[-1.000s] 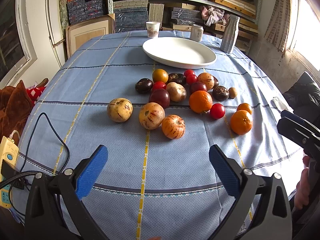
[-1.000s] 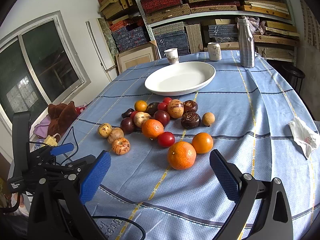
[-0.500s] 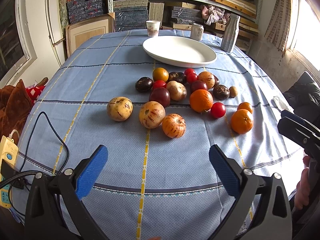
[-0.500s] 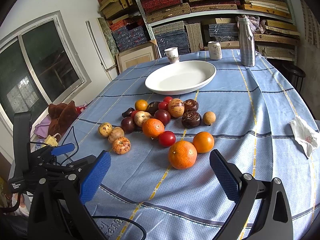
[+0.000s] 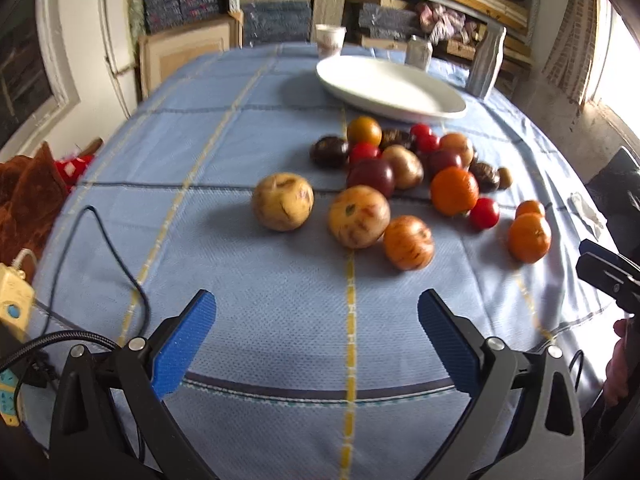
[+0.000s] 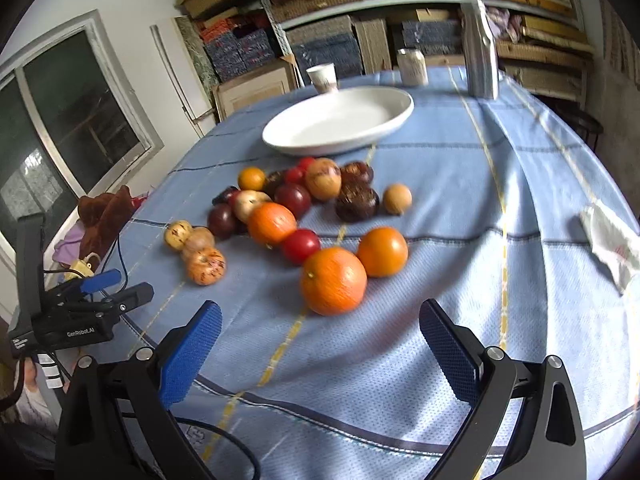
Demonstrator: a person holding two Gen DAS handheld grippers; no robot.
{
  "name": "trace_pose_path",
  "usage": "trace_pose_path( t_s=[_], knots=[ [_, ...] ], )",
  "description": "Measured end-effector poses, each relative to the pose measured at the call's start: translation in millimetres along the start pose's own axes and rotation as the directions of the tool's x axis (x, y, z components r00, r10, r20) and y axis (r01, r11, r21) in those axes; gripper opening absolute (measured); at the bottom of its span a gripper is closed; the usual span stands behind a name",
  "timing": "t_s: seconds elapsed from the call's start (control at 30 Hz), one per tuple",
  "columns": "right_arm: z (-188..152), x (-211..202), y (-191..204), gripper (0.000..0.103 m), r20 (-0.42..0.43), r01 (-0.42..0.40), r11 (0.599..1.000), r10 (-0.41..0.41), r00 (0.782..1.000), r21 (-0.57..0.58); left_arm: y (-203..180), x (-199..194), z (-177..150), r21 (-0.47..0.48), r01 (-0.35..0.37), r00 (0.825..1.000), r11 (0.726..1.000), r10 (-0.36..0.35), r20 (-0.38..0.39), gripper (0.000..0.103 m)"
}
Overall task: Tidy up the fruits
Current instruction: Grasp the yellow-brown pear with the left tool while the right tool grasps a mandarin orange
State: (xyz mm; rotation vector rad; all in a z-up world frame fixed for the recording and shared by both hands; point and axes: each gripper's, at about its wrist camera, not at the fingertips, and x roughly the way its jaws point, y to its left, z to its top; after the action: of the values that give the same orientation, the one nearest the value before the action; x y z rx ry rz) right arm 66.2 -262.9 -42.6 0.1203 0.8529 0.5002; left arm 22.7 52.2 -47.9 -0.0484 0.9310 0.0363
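Several fruits lie in a loose cluster on the blue tablecloth. A white oval plate (image 5: 390, 88) sits empty behind them; it also shows in the right wrist view (image 6: 340, 126). My left gripper (image 5: 316, 340) is open and empty, short of a yellow speckled fruit (image 5: 282, 201), a tan one (image 5: 359, 216) and a striped orange one (image 5: 408, 242). My right gripper (image 6: 320, 346) is open and empty, just short of a large orange (image 6: 333, 281). A smaller orange (image 6: 382, 251) and a red tomato (image 6: 301, 245) lie beside it.
A paper cup (image 5: 329, 41), a can (image 5: 419, 53) and a metal bottle (image 6: 480, 50) stand behind the plate. A crumpled tissue (image 6: 610, 242) lies at the table's right edge. A black cable (image 5: 100, 248) and a yellow power strip (image 5: 12, 300) sit at the left edge.
Both grippers have moved forward toward the fruits, which now look larger and closer. The left view has shifted leftward. Both stay open.
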Motion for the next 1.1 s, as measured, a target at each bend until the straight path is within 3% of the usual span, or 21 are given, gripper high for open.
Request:
trace_pose_path(
  t_s=[0.17,0.43,0.8,0.93,1.1],
  knots=[
    [4,13,-6,0.100,-0.041,0.007,0.999,-0.009,0.999,-0.038,13,20,16,0.004,-0.057,0.998,0.998,0.057,-0.036,0.099],
    [15,25,-15,0.100,-0.123,0.012,0.997,-0.022,0.992,-0.075,45,50,49,-0.050,-0.073,0.995,0.996,0.069,-0.069,0.099],
    [15,34,-11,0.100,-0.120,0.064,0.985,-0.084,0.989,-0.163,52,84,63,-0.039,-0.018,0.998,0.999,0.015,-0.068,0.099],
    [20,38,-17,0.087,-0.128,0.073,0.981,-0.097,0.987,-0.177,51,84,60,-0.036,-0.015,0.999,0.999,0.013,-0.048,0.099],
    [27,46,-24,0.084,-0.142,0.022,0.987,-0.045,0.989,-0.159,46,85,65,-0.035,-0.018,0.999,0.999,0.016,-0.052,0.099]
  ],
)
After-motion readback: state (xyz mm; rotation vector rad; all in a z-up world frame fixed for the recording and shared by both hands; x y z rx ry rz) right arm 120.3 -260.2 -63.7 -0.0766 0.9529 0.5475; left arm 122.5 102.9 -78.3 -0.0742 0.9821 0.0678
